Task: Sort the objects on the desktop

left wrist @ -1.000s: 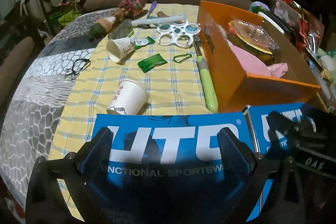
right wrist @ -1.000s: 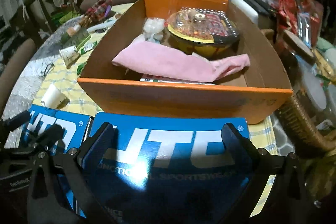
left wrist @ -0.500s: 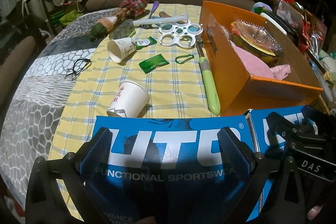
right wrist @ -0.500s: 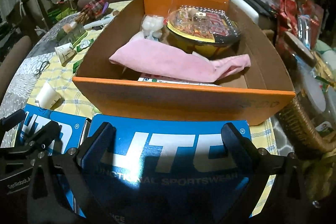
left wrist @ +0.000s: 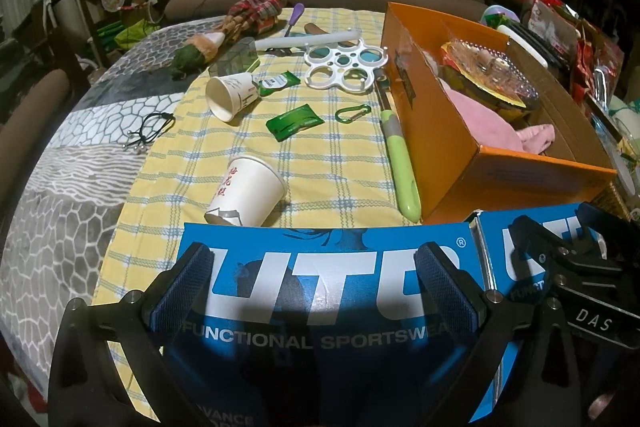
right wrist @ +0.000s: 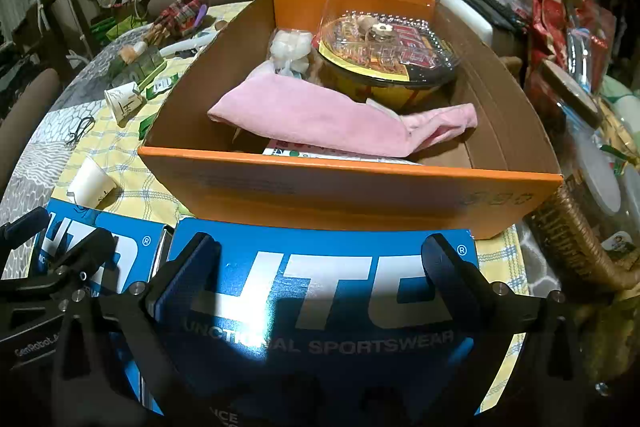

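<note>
Down at the bench's near edge, both tools sit wide open, holding nothing; left tool (left wrist: 316, 283) and right tool (right wrist: 320, 267) have barely shifted over the blue sheets; 2 paper cups, nearest one (left wrist: 246, 193), still wait outside the orange box (right wrist: 348, 195), so sorting's hardly started.

Orange box (right wrist: 348, 187): open-topped, at 3 o'clock on bench; holds pink cloth (right wrist: 320, 115), lidded bowl (right wrist: 388, 47) behind it.
Two paper cups on their sides: one (left wrist: 246, 193) at centre, one (left wrist: 230, 97) at 11 o'clock.
Green pen (left wrist: 402, 167) lies alongside box.
</note>
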The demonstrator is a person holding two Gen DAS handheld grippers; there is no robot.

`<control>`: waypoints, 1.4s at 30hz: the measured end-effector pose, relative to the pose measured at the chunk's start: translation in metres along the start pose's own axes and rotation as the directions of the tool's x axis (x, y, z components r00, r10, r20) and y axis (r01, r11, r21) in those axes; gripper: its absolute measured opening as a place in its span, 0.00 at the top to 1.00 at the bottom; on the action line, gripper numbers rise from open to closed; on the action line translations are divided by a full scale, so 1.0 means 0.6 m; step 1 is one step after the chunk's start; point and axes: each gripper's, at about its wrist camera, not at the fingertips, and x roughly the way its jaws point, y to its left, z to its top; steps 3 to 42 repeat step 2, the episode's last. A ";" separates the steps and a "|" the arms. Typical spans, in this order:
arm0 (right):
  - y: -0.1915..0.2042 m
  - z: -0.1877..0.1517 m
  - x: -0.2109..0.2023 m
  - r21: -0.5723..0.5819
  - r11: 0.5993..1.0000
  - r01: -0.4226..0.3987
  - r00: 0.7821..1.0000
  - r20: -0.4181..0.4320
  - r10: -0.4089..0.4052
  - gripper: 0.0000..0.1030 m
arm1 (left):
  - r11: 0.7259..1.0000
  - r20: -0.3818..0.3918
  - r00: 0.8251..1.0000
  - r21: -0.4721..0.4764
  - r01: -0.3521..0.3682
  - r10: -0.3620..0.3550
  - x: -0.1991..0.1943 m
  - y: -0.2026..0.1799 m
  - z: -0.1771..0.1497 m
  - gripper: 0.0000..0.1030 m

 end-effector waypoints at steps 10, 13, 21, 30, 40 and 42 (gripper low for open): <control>0.000 0.000 0.000 0.000 1.000 0.000 1.000 0.000 0.000 0.00 | 1.000 -0.002 1.000 0.001 -0.001 0.001 0.000 0.000 0.000 0.00; 0.000 0.000 0.000 0.000 1.000 0.000 1.000 0.000 0.000 0.00 | 1.000 -0.002 1.000 0.001 -0.001 0.001 0.000 0.000 0.000 0.00; 0.000 0.000 0.000 0.000 1.000 0.000 1.000 0.000 0.000 0.00 | 1.000 -0.002 1.000 0.001 -0.001 0.001 0.000 0.000 0.000 0.00; 0.000 0.000 0.000 0.000 1.000 0.000 1.000 0.000 0.000 0.00 | 1.000 -0.002 1.000 0.001 -0.001 0.001 0.000 0.000 0.000 0.00; 0.000 0.000 0.000 0.000 1.000 0.000 1.000 0.000 0.000 0.00 | 1.000 -0.002 1.000 0.001 -0.001 0.001 0.000 0.000 0.000 0.00; 0.000 0.000 0.000 0.000 1.000 0.000 1.000 0.000 0.000 0.00 | 1.000 -0.002 1.000 0.001 -0.001 0.001 0.000 0.000 0.000 0.00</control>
